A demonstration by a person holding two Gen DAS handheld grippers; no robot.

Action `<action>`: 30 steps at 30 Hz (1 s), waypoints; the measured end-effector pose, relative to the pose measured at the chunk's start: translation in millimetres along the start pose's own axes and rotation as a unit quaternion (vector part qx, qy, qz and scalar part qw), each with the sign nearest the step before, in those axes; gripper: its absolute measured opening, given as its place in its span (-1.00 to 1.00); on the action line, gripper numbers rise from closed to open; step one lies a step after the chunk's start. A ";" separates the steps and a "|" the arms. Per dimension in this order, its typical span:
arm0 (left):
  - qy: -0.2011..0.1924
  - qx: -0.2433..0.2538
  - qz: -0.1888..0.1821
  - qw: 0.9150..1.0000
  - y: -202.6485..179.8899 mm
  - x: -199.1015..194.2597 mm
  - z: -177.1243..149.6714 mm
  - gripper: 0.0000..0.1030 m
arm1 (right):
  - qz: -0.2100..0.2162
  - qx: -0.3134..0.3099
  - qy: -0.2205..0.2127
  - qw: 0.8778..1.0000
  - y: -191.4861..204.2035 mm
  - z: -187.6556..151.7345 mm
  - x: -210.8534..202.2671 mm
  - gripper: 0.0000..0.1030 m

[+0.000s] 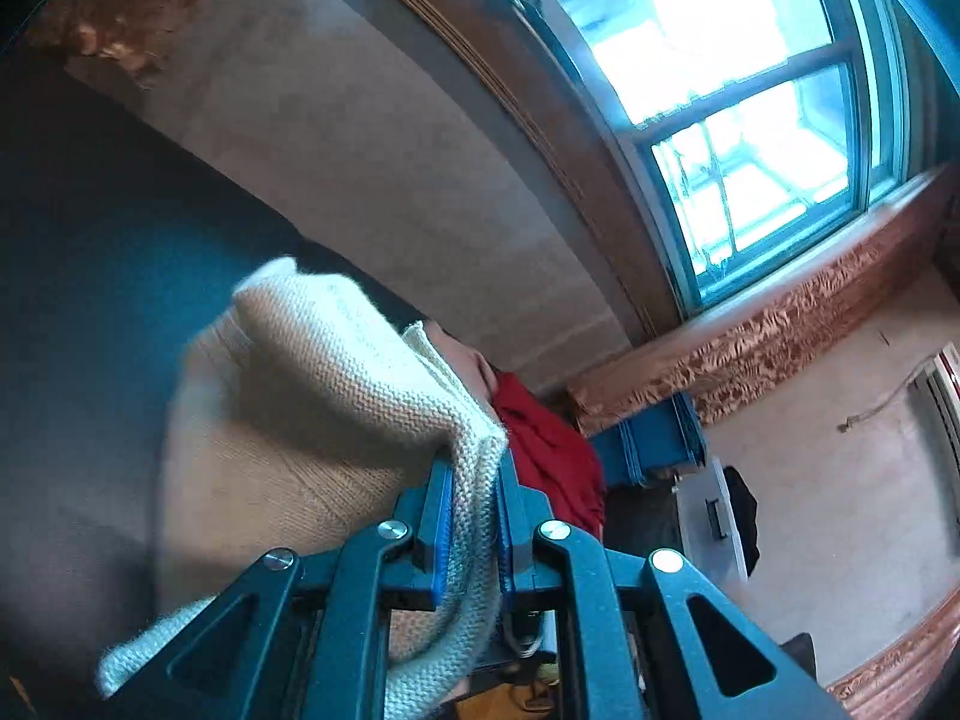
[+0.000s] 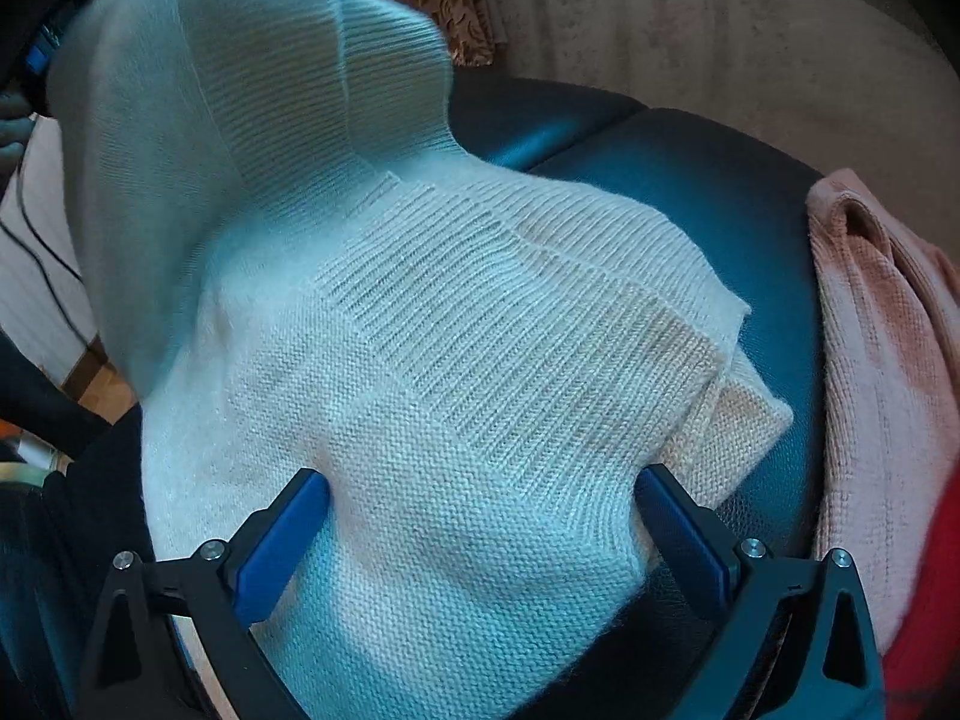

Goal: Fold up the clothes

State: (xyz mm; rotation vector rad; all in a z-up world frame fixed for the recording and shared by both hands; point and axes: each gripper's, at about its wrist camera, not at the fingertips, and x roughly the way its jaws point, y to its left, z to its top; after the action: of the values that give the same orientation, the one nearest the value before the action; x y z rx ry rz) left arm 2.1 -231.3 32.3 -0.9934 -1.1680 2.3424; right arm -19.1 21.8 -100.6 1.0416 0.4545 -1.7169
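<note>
The left gripper (image 1: 474, 480) is pinching a fold of the cream knitted sweater (image 2: 420, 360) on the dark leather seat (image 2: 750, 228); right gripper (image 2: 480, 516) gapes wide, pinning nothing, so a tug could drag it off the seat's edge.

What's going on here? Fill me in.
A person is folding a white knitted sweater on a dark padded seat, with a tool in each hand. The left tool is shut on a bunched edge of the knit and holds it up off the seat. The right tool is open, its fingers pressed on the flat part. A pink knit lies beside it.
</note>
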 end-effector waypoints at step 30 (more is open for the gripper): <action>0.212 -0.055 0.079 0.973 -20.6 172.9 -74.7 -0.57 | 0.002 0.031 -0.067 0.997 1.8 -65.2 -79.0 1.00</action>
State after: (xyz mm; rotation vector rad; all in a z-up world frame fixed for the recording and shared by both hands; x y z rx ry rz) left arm -65.1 -78.9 -58.0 -1.5827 -1.0844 2.0438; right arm 17.5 113.0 -72.0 0.9641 0.3148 -1.7935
